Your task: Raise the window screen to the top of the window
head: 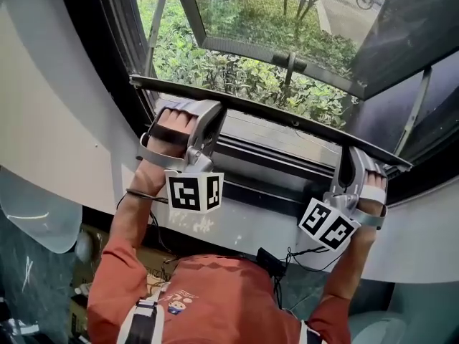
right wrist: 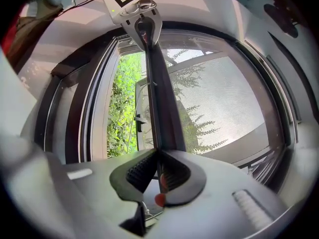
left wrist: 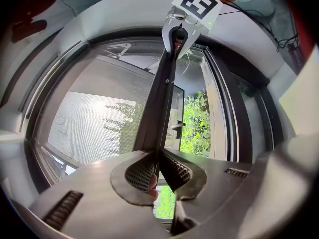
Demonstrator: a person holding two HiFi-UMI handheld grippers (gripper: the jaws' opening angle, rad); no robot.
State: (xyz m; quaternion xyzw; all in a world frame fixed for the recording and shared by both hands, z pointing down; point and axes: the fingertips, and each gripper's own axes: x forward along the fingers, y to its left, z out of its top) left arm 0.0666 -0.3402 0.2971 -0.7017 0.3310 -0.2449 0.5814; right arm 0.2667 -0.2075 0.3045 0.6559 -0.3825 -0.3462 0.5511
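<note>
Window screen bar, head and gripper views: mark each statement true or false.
1. The left gripper and the right gripper are both shut on the screen's bottom bar. True.
2. The bar sits down on the lower frame. False: it stands above the frame, with a gap beneath it.
3. The outer glass sash is closed. False: it is swung outward.
4. Green shrubs grow outside the window. True.
</note>
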